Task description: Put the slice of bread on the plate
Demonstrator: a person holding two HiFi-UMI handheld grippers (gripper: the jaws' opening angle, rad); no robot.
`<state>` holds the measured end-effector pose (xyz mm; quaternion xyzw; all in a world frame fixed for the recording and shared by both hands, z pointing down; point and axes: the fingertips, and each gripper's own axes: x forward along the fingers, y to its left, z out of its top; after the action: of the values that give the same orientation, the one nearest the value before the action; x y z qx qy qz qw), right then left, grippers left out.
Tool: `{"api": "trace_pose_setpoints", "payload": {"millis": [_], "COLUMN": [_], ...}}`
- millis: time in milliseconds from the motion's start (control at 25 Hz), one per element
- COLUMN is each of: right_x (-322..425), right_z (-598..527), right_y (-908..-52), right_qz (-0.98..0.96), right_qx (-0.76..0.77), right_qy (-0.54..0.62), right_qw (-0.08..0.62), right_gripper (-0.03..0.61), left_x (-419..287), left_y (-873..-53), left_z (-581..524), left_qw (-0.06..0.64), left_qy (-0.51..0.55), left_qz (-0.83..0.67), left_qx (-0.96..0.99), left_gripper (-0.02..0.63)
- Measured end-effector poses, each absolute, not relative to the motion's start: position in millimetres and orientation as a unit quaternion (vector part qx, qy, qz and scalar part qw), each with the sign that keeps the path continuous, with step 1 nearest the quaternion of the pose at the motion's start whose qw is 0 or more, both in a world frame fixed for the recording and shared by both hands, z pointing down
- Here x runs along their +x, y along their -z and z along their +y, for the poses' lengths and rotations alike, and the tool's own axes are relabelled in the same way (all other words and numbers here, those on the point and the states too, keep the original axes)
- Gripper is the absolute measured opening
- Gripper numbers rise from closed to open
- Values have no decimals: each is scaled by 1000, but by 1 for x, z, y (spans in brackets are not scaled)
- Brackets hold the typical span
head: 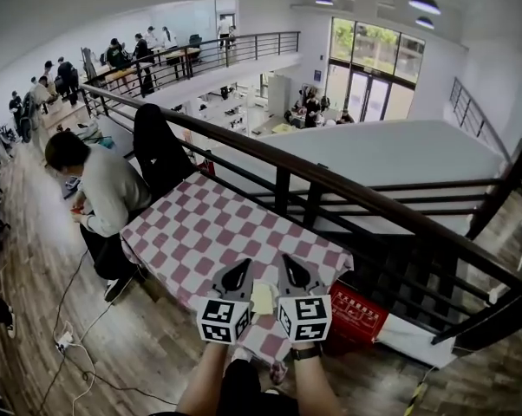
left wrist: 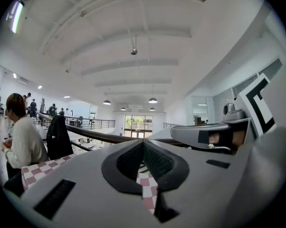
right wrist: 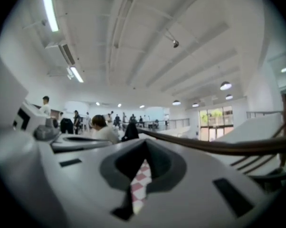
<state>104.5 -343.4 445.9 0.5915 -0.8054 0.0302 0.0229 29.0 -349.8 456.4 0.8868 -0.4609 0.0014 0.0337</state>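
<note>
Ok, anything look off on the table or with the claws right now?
Nothing spilled or damaged. Oddly, the left claw and the right claw are both shut on nothing and point out across the room, not at the checkered table. A pale thing shows between them in the head view, mostly hidden and unidentifiable.

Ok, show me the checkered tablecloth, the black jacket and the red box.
checkered tablecloth (head: 218,224), head view, bare squares near its middle.
black jacket (head: 157,150), head view, middle of its back.
red box (head: 358,315), head view, its top face.
</note>
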Motion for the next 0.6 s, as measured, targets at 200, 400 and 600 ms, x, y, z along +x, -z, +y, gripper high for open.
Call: {"api": "trace_pose_setpoints", "payload": {"millis": [200, 400, 600], "right_x": [116, 137, 151], "right_z": [-335, -324, -314], "right_y": [-417, -391, -372], "right_qz": [-795, -784, -778], "right_qx": [607, 619, 625], "right_qy": [9, 38, 53], "right_qw": [-8, -20, -28], "right_gripper": [14, 14, 14], "left_x": [37, 40, 48], "left_y": [-437, -420, -403], "left_z": [-338, -337, -334], "left_qw": [-41, -51, -61], "left_qy": [-28, -10, 1], "left_qz": [-457, -466, -469], "left_qx": [888, 883, 881], "left_gripper": [15, 15, 15]}}
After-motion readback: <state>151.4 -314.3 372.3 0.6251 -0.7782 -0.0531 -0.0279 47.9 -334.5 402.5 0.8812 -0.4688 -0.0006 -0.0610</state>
